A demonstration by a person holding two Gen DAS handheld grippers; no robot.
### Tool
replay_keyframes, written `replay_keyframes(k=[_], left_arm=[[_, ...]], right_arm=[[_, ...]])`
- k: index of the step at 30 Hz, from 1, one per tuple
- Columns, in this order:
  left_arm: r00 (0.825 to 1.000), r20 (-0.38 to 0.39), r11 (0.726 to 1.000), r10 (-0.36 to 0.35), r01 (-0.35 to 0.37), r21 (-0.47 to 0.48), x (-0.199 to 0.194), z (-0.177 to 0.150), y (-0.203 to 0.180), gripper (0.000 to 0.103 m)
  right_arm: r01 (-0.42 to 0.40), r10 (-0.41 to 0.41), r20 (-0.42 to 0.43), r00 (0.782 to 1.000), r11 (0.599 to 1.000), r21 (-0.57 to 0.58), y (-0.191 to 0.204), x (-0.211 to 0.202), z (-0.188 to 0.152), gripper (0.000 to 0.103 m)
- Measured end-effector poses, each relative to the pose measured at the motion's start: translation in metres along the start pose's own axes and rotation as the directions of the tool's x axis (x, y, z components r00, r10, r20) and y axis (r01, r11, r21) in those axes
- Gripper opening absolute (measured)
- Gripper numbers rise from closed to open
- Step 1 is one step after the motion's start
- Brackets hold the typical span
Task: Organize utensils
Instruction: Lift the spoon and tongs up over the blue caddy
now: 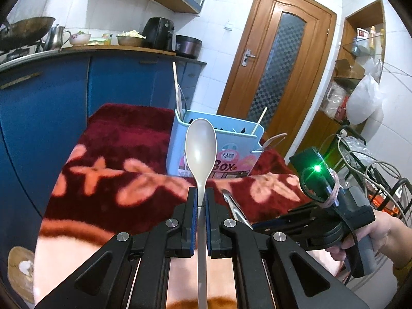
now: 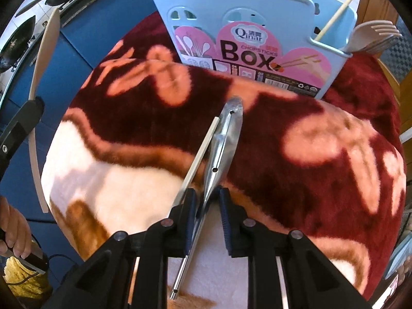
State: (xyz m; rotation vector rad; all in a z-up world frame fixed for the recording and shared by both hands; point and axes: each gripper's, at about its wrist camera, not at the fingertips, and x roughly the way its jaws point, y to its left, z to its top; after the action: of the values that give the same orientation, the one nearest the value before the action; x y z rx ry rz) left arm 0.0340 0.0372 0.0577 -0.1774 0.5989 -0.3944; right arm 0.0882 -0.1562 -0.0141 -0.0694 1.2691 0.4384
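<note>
My left gripper (image 1: 201, 193) is shut on the handle of a beige spoon (image 1: 200, 146), holding its bowl upright in front of the light-blue chopsticks box (image 1: 177, 144). The right wrist view shows that spoon (image 2: 46, 41) at the far left. My right gripper (image 2: 207, 195) points down at the blanket, and its pads are closed on the narrow end of metal tongs (image 2: 226, 139). A thin metal chopstick (image 2: 198, 154) lies beside the tongs and passes under the left finger. The box (image 2: 206, 5) holds wooden forks (image 2: 370, 36) and a wooden chopstick (image 2: 337, 15).
A red flowered blanket (image 2: 309, 118) covers the table. Blue cabinets (image 1: 46, 118) and a counter with a wok (image 1: 25, 31) stand behind on the left. A wooden door (image 1: 278, 61) is behind the box. A wire rack with cables (image 1: 373, 170) is at the right.
</note>
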Motion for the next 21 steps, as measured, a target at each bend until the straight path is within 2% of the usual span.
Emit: replay_keyframes(k=[3, 7, 11, 13, 15, 16, 21], left_arm=[[1.000, 0.007, 1.000, 0.000, 0.000, -0.009, 0.001, 0.002, -0.001, 0.005], [1.000, 0.010, 1.000, -0.004, 0.004, -0.012, 0.005, 0.004, -0.003, 0.005], [0.999, 0.028, 1.000, -0.016, 0.016, -0.024, 0.011, 0.011, -0.006, 0.005], [0.999, 0.040, 0.999, -0.020, 0.021, -0.027, 0.014, 0.016, -0.008, 0.005], [0.998, 0.063, 0.999, -0.020, 0.022, -0.028, 0.020, 0.024, -0.012, 0.005], [0.997, 0.069, 0.999, -0.020, 0.022, -0.028, 0.021, 0.027, -0.013, 0.005], [0.991, 0.130, 1.000, 0.006, -0.002, -0.032, 0.036, 0.051, -0.019, 0.005]], right_arm=[[-0.018, 0.017, 0.035, 0.999, 1.000, 0.019, -0.006, -0.006, -0.006, 0.015], [-0.032, 0.025, 0.134, 0.991, 0.998, 0.051, -0.015, -0.022, -0.018, 0.014], [-0.051, 0.027, 0.278, 0.960, 0.995, 0.082, -0.022, -0.044, -0.028, 0.014], [-0.054, 0.016, 0.389, 0.921, 0.995, 0.085, -0.024, -0.061, -0.032, 0.014], [-0.072, 0.020, 0.463, 0.886, 0.993, 0.094, -0.028, -0.072, -0.033, 0.014], [-0.082, 0.020, 0.510, 0.860, 0.992, 0.099, -0.031, -0.079, -0.033, 0.014], [-0.085, 0.010, 0.637, 0.770, 0.993, 0.087, -0.036, -0.099, -0.024, 0.014]])
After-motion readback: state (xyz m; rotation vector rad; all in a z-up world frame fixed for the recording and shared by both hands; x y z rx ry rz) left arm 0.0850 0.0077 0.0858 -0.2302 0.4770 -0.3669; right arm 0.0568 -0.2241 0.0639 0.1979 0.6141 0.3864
